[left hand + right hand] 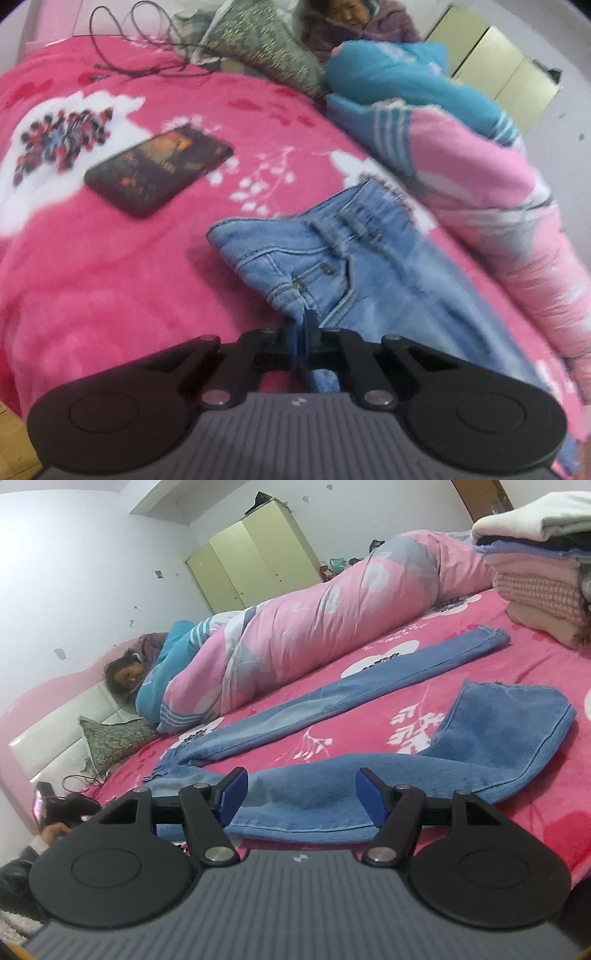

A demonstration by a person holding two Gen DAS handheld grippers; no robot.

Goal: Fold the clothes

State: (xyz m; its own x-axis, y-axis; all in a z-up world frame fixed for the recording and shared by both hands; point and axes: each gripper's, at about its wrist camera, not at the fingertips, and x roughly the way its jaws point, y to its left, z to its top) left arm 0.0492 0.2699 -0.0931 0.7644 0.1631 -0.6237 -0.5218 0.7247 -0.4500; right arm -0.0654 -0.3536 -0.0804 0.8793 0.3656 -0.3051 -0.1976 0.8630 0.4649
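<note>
Left wrist view showed a phone [159, 170] lying on the pink blanket [92, 277], well apart from the jeans [332, 266]. The left gripper [309, 325] was pinched tight on the jeans' waist edge near the pocket, probably to lift or steady that end for a fold. In the right wrist view the jeans lay spread across the bed, one leg [332, 698] straight, the other [480, 746] bent. The right gripper [301, 797] hovered over that near leg, fingers spread wide, holding nothing. A stack of folded clothes [539, 572] sat far right.
</note>
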